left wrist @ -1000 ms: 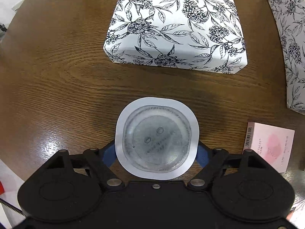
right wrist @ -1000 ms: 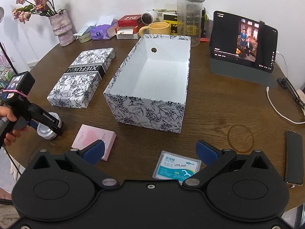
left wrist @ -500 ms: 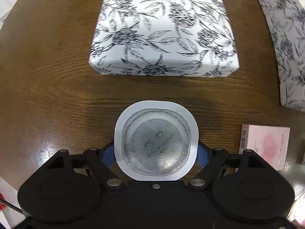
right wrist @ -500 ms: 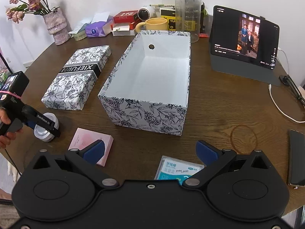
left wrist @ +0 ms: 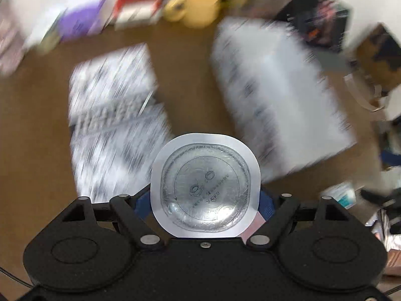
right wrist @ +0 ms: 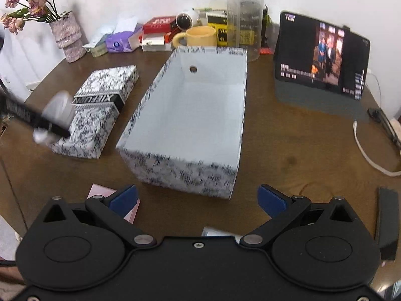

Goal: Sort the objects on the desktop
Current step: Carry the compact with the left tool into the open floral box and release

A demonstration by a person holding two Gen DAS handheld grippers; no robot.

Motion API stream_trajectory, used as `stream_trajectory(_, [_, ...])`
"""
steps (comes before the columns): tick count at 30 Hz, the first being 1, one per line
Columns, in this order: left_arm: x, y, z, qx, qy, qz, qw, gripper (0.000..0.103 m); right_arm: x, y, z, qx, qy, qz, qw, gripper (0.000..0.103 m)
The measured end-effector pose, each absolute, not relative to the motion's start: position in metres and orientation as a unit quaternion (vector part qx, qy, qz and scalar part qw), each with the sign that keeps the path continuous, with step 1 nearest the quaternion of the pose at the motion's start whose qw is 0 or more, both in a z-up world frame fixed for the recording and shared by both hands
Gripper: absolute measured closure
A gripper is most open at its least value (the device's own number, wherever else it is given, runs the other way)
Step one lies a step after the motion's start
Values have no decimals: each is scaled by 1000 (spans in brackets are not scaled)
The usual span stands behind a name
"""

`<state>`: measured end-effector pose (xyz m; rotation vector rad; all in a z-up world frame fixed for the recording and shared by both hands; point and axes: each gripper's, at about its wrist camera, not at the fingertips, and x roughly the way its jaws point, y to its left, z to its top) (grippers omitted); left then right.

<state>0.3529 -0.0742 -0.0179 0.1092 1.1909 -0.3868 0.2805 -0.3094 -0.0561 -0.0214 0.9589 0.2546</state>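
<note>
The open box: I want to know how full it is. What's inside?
The box shows only bare white floor and walls. The near wall covers a strip of floor behind it.

I see a brown wood table (right wrist: 288,155) carrying an open floral box (right wrist: 190,125), its lid (right wrist: 100,110) beside, pink packet (right wrist: 100,192), tablet (right wrist: 323,70), yellow mug (right wrist: 198,36), vase (right wrist: 69,37).

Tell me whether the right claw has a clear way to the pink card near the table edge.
Probably yes. The right claw is open and holds nothing, and the pink card lies flat on the table just past its left finger, partly hidden by it. The open floral box sits further back, out of the way.
</note>
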Motion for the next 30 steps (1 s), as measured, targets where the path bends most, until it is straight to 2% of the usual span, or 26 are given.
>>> stream_trajectory(3, [386,-109,5,65,528,-222,817,23,297,-319,-48,-13,448,130,884,0])
stream_trajectory(8, [444,-173,-13,128,499,-222,828,23,337,-330,-50,-46,437,147,886,0])
stream_trajectory(12, [492,-220,-47,145,532,-180,814,23,375,-336,-75,-61,455,153,875,0])
stream_trajectory(30, [550,-279,-140,199,579,-127,780,23,433,-338,-138,-63,493,218,840,0])
